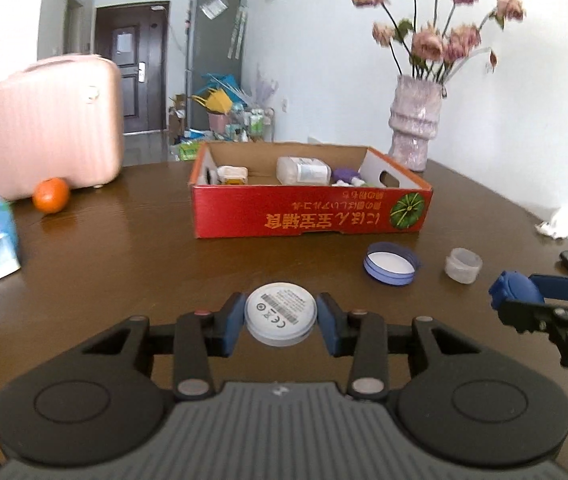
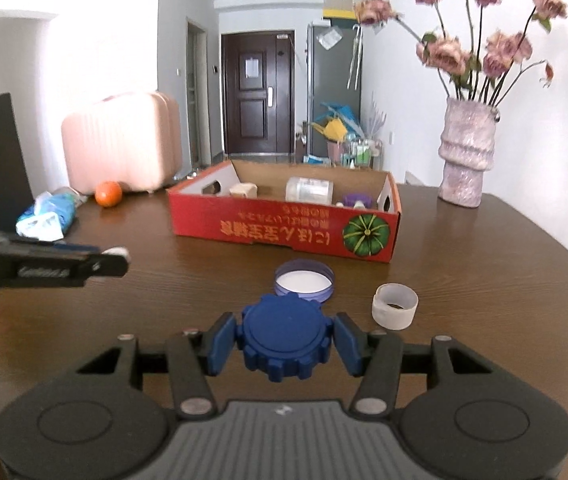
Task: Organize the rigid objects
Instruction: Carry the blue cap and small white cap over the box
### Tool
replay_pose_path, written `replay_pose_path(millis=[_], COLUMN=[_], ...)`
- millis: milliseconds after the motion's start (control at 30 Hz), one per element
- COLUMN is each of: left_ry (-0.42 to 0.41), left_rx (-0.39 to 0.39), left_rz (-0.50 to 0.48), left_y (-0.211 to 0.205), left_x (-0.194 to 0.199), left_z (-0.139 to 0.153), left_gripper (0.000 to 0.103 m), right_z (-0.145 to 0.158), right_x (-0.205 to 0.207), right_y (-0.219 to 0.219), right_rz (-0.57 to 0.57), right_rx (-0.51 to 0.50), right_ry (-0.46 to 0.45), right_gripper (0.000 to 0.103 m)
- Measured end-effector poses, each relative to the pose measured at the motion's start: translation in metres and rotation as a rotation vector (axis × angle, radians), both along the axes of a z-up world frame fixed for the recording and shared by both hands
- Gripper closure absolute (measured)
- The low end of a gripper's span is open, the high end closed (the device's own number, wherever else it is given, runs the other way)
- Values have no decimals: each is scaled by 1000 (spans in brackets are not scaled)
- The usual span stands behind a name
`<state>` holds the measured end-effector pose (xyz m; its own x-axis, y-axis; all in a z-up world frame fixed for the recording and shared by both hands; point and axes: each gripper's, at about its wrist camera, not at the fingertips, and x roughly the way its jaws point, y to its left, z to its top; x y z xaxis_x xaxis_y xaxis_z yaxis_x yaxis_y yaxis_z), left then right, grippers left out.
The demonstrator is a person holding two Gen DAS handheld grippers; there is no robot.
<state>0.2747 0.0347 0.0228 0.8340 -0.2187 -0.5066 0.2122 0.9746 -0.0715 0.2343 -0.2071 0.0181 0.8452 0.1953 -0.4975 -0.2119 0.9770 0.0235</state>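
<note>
Above a brown counter (image 1: 124, 248), the left gripper (image 1: 280, 320) clamps its fingers on a white round disc (image 1: 280, 316), while the right gripper (image 2: 285, 342) grips a blue ridged cap (image 2: 284, 340). Ahead sit a red cardboard box (image 2: 284, 232), a purple lid (image 2: 303, 282) and a small translucent jar (image 2: 395, 306).
</note>
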Motion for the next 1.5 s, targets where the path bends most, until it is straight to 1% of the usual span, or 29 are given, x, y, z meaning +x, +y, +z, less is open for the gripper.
replay_pose_path(millis=[100,167,367,567,733,900,1000,1067,1167,1233,1333,1400,1500], left_ry=[-30,-53,-92,-94,-87,-95,-105,-97,-83,-52,-23,0,62], left_rx=[-13,-8,-32,-42,-31,-17,-30,-38,-45,-57,-47,-47,-50], left_rz=[12,20,41,54,36,18,-9,-18,-13,-7,6,2,-3], left_y=[9,14,20,21,15,8,4,-1,-9,-13,-21,-25,-30], left_x=[-31,-49,-75,-67,-43,2,44,82,145,186,241,274,321], left_z=[9,13,22,24,23,30,41,48,52,47,37,30,21], left_gripper=[63,63,63,63,63,63,63,63,63,63,63,63,63], right_z=[10,15,28,33,30,34,39,43,45,44,40,36,26], right_x=[-22,-37,-65,-66,-45,-6,34,64,118,158,221,260,319], right_y=[1,1,1,0,1,5,6,8,14,19,23,29,40], right_rz=[-2,-5,-13,-20,-12,18,42,55,77,86,93,105,113], right_rx=[3,9,15,24,23,23,37,44,41,27,51,41,16], right_ry=[-34,-57,-104,-122,-108,-103,-92,-89,-76,-60,-11,17,79], right_gripper=[50,50,50,50,50,50,50,50,50,50,50,50,50])
